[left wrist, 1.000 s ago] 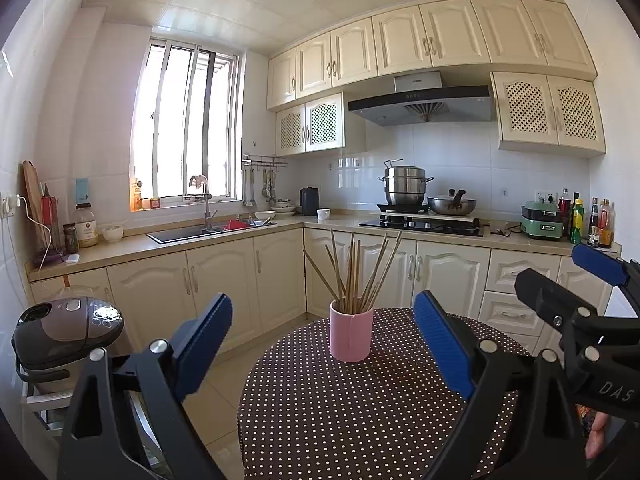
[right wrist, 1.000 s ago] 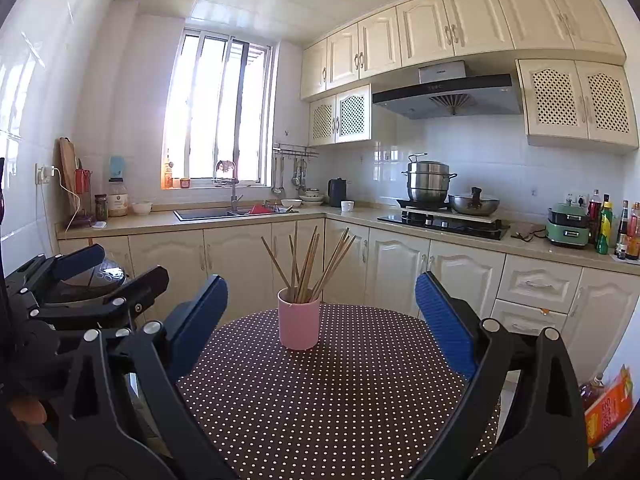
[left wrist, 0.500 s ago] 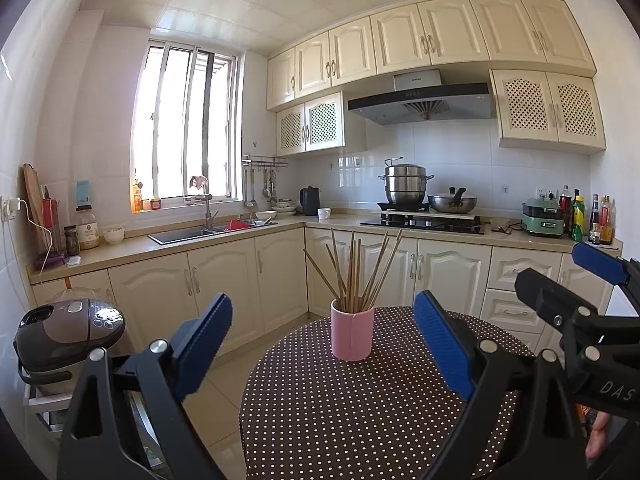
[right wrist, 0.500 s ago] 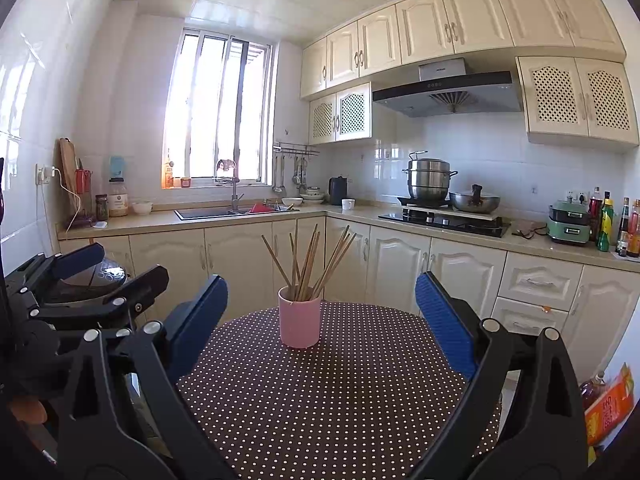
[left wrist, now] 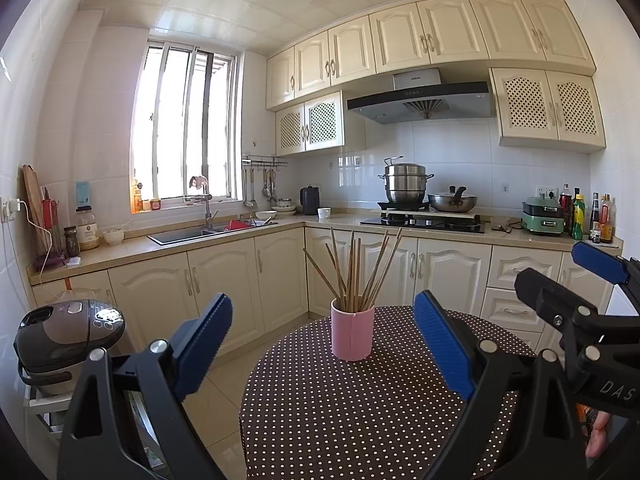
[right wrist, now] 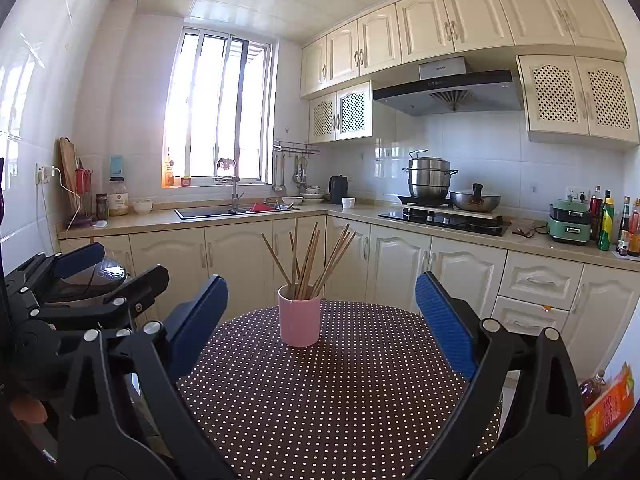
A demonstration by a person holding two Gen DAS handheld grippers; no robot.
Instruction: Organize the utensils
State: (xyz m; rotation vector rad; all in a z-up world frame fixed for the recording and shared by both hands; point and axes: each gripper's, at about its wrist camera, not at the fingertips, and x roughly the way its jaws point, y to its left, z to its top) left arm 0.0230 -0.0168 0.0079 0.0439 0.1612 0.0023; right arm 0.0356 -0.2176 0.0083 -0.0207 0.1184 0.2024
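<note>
Straight ahead of both gaping, empty grippers, left (left wrist: 320, 344) and right (right wrist: 320, 324), wooden chopsticks (left wrist: 354, 272) stand fanned upright in a pink cylindrical cup (left wrist: 352, 334), neither visibly closer.

The round table (right wrist: 340, 400) wears a matt brown cloth with white dots. The pink cup (right wrist: 299, 322) looks smooth and matt; the chopsticks (right wrist: 308, 260) in it look like plain wood. Both grippers' pads (right wrist: 446, 330) are blue and finely ribbed, on black matt plastic frames. The steamer pot (right wrist: 430, 178) is shiny metal, the wall tiles (right wrist: 472, 148) glossy.
</note>
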